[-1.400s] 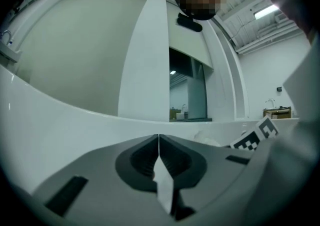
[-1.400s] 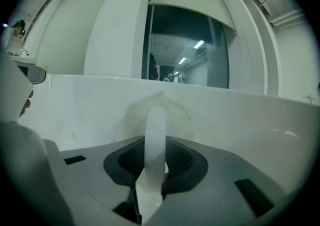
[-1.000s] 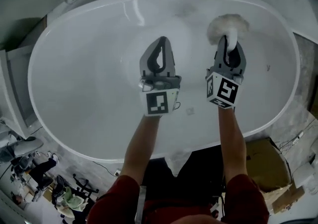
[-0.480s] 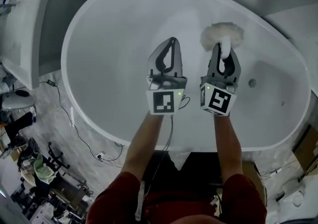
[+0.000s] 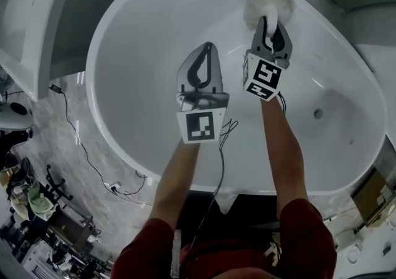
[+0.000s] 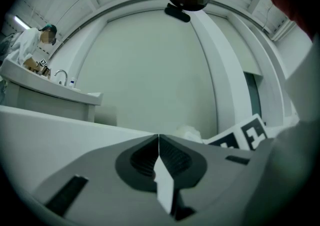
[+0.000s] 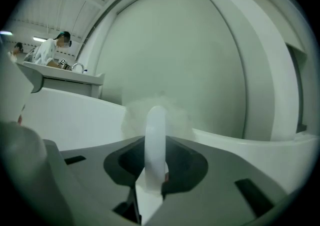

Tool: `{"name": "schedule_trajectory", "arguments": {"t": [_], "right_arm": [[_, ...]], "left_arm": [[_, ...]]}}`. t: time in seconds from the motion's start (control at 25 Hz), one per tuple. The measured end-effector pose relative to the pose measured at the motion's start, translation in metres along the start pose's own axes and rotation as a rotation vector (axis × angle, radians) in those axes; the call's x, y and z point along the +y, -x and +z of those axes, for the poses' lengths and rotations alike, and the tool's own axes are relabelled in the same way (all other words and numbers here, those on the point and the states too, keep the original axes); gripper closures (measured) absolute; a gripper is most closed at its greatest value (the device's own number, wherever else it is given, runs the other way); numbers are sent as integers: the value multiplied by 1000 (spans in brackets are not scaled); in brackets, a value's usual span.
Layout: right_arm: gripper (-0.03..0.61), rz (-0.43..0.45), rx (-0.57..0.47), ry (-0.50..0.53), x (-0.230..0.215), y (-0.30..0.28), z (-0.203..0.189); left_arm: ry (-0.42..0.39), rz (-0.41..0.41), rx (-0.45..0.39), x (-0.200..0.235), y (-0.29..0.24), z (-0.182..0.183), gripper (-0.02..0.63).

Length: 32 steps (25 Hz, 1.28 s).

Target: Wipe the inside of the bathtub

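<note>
**Duster high on the far wall of the tub**

The right gripper (image 5: 266, 20) was clenched on the white plastic handle (image 7: 155, 135) of a fluffy white duster (image 5: 267, 4). The handle stood up between the two jaws, and both jaws pressed on it. The soft head of the duster lay against the inside wall of the white oval bathtub (image 5: 136, 73). It was high up on the far side, just under the rim. The person's right arm reached across the bathtub to get there.

The left gripper (image 5: 206, 47) was clenched too. Its jaws were pressed together with nothing between them. It hung over the middle of the bathtub, just beside the right gripper and nearer to the person.

A small round drain (image 5: 318, 112) sat in the bottom of the bathtub, toward its right end and well apart from the duster. A thin black cable (image 5: 223, 132) hung from the left gripper over the near side of the bathtub. A brown cardboard box (image 5: 371, 192) stood on the floor outside the bathtub, past its right end. In the right gripper view, a person in white clothes (image 7: 49, 50) stood far off beyond the bathtub's rim, near a curved metal tap (image 7: 76, 65).
</note>
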State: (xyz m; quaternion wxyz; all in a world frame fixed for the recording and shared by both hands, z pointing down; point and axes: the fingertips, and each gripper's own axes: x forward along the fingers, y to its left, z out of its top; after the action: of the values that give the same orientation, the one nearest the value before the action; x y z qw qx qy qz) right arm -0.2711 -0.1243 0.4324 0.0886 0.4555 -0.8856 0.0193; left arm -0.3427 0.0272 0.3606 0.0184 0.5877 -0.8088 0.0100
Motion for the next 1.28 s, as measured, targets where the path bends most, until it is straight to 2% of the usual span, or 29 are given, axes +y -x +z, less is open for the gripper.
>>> {"name": "schedule_trajectory", "arguments": {"t": [0.2, 0.32, 0.44, 0.68, 0.92, 1.28], "right_arm": [[485, 44, 44, 44, 40, -51, -22], [474, 20, 51, 85, 62, -58, -28], [474, 9, 50, 64, 72, -58, -36], [480, 43, 58, 79, 4, -59, -48], [483, 85, 43, 126, 11, -45, -31], [482, 32, 70, 122, -48, -30, -47]], "left_arm": [[10, -6, 9, 17, 9, -25, 597], [26, -15, 43, 28, 19, -37, 597], [28, -12, 43, 33, 19, -48, 597], [7, -40, 57, -39, -8, -60, 597], [-13, -65, 40, -39, -6, -41, 597], [-19, -135, 46, -83, -23, -44, 597]]}}
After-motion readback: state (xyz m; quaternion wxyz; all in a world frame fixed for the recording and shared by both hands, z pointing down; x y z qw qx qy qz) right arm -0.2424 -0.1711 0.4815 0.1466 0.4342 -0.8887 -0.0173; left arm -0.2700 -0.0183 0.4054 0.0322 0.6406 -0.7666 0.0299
